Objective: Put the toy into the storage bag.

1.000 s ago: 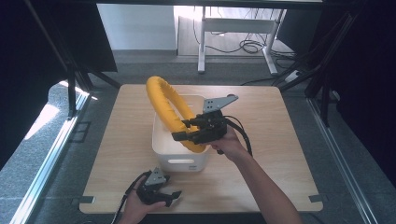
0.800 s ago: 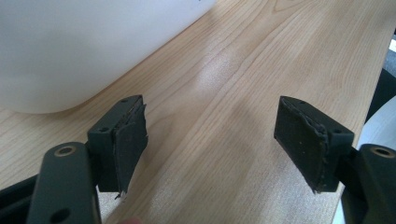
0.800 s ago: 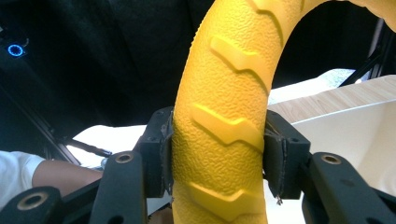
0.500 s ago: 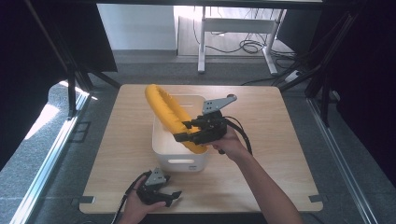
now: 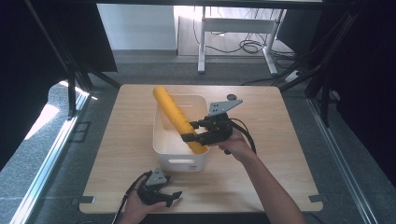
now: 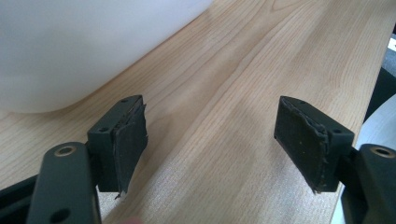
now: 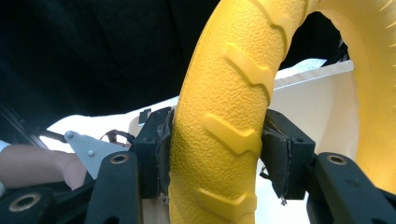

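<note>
Holding the yellow ring (image 5: pixel 176 117) over the white bin (image 5: pixel 164 141), your right gripper (image 5: pixel 190 131) has it by the lower part of its tread, the ring standing on edge and leaning toward the far rim of the bin. In the right gripper view the ring (image 7: pixel 219 126) sits between the two black jaws, and its ribbed, pebbled surface meets the pads on both sides. The jaws have just been opening a little, yet the pads appear to rest against the rubber, so you are at the point of letting go rather than past it.

Your left gripper (image 5: pixel 164 195) lies low on the wooden table (image 5: pixel 280 140) at the near edge, just in front of the bin. Its jaws stand well spread with nothing between them; in the left gripper view bare wood grain (image 6: pixel 224 140) shows between the pads, and the bin's white wall (image 6: pixel 70 51) curves past on the upper left.

By the look of it, the carrying is done: the ring's lower end is already inside the bin walls. What is left is to spread the right jaws fully, let the ring settle into the bin, and draw your right hand (image 5: pixel 236 145) clear without catching the tread.
</note>
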Motion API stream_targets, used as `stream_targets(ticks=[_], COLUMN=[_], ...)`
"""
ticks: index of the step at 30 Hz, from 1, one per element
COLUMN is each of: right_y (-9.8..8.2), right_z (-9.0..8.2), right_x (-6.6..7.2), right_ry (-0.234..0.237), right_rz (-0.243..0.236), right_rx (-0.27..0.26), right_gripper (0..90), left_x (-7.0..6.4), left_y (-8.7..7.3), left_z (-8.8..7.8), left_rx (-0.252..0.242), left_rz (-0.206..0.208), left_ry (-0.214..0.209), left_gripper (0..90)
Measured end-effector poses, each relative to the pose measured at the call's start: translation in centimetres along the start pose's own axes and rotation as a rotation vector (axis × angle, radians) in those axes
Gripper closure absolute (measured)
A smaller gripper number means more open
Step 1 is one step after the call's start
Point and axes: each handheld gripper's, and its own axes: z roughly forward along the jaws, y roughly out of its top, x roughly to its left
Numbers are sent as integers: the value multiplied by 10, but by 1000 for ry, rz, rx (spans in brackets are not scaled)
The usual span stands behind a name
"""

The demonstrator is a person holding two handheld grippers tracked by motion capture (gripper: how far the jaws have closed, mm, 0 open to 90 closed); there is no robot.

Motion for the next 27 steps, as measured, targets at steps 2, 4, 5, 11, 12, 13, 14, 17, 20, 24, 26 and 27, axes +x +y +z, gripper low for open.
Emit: stream_targets(ticks=[2, 4, 5, 11, 12, 13, 14, 17, 20, 24, 26, 27], right_y=[-1, -1, -1, 0, 0, -1, -1, -1, 0, 1, -1, -1], right_z=[-1, -2, -2, -1, -1, -1, -1, -1, -6, -13, -23, -23], right_x=[-1, -1, 0, 4, 4, 5, 6, 10, 15, 18, 20, 20], right_ry=[-3, -7, -9, -44, -44, -52, -51, -69, -107, -113, -122, -122], right_rz=[1, -2, -4, -29, -29, -35, -36, -41, -44, -48, -50, -50], right_rx=[-5, -5, -4, -1, -1, 2, 2, -11, -27, -45, -66, -66], right_gripper=[478, 475, 473, 426, 426, 413, 399, 351, 307, 298, 300, 300], left_x=[0, 0, 0, 0, 0, 0, 1, 1, 2, 3, 3, 3], left_y=[0, 0, 0, 0, 0, 0, 0, 0, 0, 1, 1, 1], left_z=[0, 0, 0, 1, 1, 1, 1, 1, 1, 1, 2, 2], left_rx=[2, 3, 3, 3, 3, 3, 3, 1, -3, -7, -4, -4], left_rz=[0, 0, 0, 1, 1, 1, 1, -7, -12, -21, -19, -19], left_ry=[-1, -1, -1, -2, -2, -2, -2, -4, -6, -7, -4, -4], left_gripper=[255, 255, 255, 255, 255, 255, 255, 255, 255, 255, 255, 255])
